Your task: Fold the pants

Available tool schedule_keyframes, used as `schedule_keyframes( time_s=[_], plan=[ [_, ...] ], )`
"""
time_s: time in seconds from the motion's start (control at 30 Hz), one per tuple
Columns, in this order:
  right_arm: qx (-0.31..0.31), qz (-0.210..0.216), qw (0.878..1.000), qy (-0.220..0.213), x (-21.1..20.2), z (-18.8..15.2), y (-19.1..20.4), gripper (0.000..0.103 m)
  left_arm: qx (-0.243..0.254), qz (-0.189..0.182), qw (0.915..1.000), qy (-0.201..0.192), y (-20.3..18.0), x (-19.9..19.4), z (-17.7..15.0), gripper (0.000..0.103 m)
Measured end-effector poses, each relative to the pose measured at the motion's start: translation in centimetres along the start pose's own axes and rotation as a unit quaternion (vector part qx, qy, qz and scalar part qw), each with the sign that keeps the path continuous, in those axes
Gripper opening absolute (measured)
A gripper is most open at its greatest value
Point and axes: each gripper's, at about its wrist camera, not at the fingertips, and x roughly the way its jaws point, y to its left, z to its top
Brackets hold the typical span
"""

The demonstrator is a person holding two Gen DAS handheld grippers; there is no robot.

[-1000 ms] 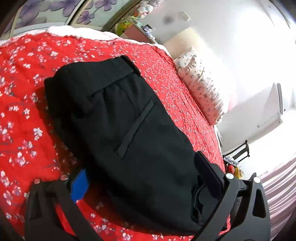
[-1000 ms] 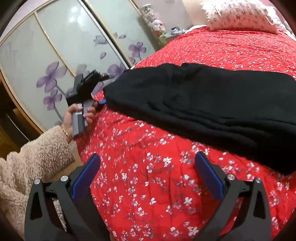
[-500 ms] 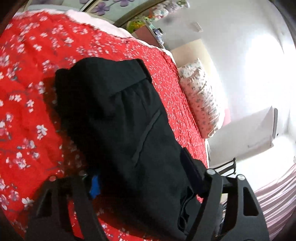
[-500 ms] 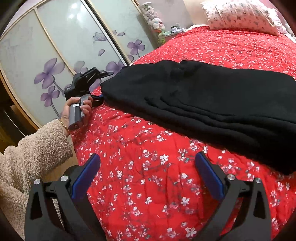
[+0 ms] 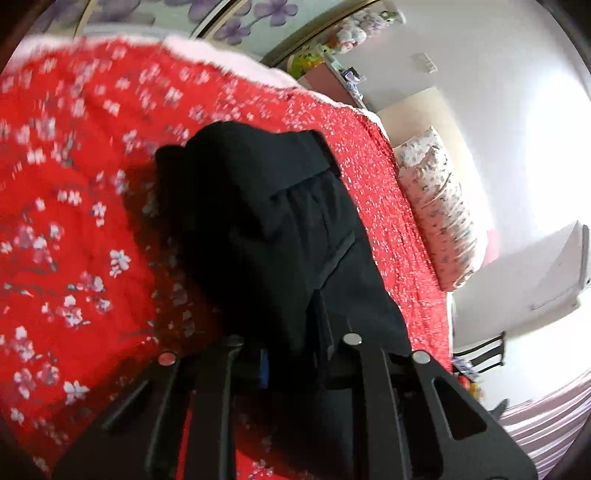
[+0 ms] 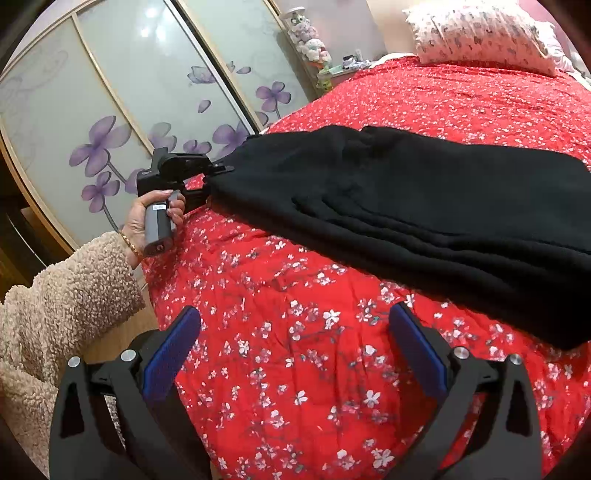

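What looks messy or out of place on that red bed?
Nothing spilled or damaged. The black fabric pants lie rumpled on the red floral bedspread, one end pinched in the left hand-held gripper.

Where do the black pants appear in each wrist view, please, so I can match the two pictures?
Left wrist view: black pants fill the centre, running down between the left hand-held gripper fingers.
Right wrist view: black pants stretch from centre to right edge.
Shared landmark: the floral pillow at the bed's head.

left gripper [image 5: 291, 354] clamped (on cloth) | right gripper [image 6: 295, 354] spread wide
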Motion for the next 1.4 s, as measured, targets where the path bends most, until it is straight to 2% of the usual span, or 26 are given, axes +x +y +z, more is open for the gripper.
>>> schedule_keyframes(
  time_s=[0.1, 0.2, 0.3, 0.43, 0.6, 0.73, 0.8, 1.0, 1.07, 1.1, 1.17, 1.2, 1.23, 1.27, 1.3, 1.33, 1.4],
  plan=[
    [0.009, -0.006, 1.000, -0.017, -0.9, 0.4, -0.3, 0.102, 0.050, 0.030, 0.9981, -0.018, -2.6, -0.6, -0.1, 0.014],
    [0.027, -0.011, 0.999, -0.038, -2.0, 0.8, -1.0, 0.102, 0.118, 0.056, 0.9908, -0.036, -6.3, -1.5, -0.4, 0.014],
    [0.043, -0.016, 0.997, -0.063, -3.5, 1.2, -1.8, 0.102, 0.162, 0.070, 0.9832, -0.044, -9.8, -2.5, -1.1, 0.013],
    [0.062, -0.024, 0.993, -0.100, -5.6, 1.7, -2.8, 0.102, 0.240, 0.086, 0.9655, -0.054, -15.3, -3.4, -3.4, 0.013],
    [0.090, -0.026, 0.985, -0.148, -8.3, 2.2, -4.3, 0.102, 0.317, 0.081, 0.9433, -0.054, -21.6, -3.3, -7.0, 0.013],
    [0.112, -0.031, 0.976, -0.185, -10.6, 2.4, -5.7, 0.102, 0.395, 0.074, 0.9147, -0.047, -26.3, -2.6, -12.0, 0.013],
    [0.126, -0.034, 0.969, -0.208, -12.0, 2.3, -6.4, 0.102, 0.437, 0.064, 0.8962, -0.038, -28.4, -2.0, -15.3, 0.013],
    [0.174, -0.062, 0.947, -0.261, -15.3, 1.7, -9.1, 0.102, 0.505, 0.007, 0.8630, 0.014, -31.8, -0.1, -24.9, 0.013],
    [0.204, -0.066, 0.937, -0.274, -16.0, 1.3, -10.5, 0.102, 0.517, -0.017, 0.8552, 0.036, -31.8, 0.1, -27.7, 0.013],
    [0.217, -0.068, 0.934, -0.277, -16.3, 1.1, -10.9, 0.102, 0.520, -0.032, 0.8515, 0.056, -31.7, 0.5, -29.2, 0.012],
    [0.238, -0.075, 0.927, -0.280, -16.7, 0.8, -12.0, 0.102, 0.528, -0.039, 0.8419, 0.102, -31.1, 1.8, -32.0, 0.012],
    [0.244, -0.079, 0.925, -0.282, -16.9, 0.7, -12.3, 0.102, 0.538, -0.034, 0.8342, 0.114, -30.8, 2.5, -33.1, 0.012],
    [0.247, -0.081, 0.923, -0.283, -17.1, 0.7, -12.5, 0.102, 0.567, -0.019, 0.8162, 0.110, -30.2, 3.1, -35.3, 0.012],
    [0.251, -0.081, 0.921, -0.285, -17.2, 0.6, -12.8, 0.102, 0.581, -0.013, 0.8076, 0.102, -29.9, 3.2, -36.1, 0.012],
    [0.253, -0.079, 0.921, -0.287, -17.3, 0.6, -12.9, 0.102, 0.582, -0.012, 0.8071, 0.101, -29.6, 3.3, -36.3, 0.012],
    [0.253, -0.078, 0.920, -0.288, -17.2, 0.5, -12.9, 0.102, 0.569, -0.018, 0.8153, 0.104, -29.3, 3.3, -36.0, 0.012],
    [0.254, -0.073, 0.921, -0.286, -17.1, 0.6, -13.0, 0.102, 0.555, -0.024, 0.8245, 0.109, -29.1, 3.2, -35.2, 0.012]
  ],
)
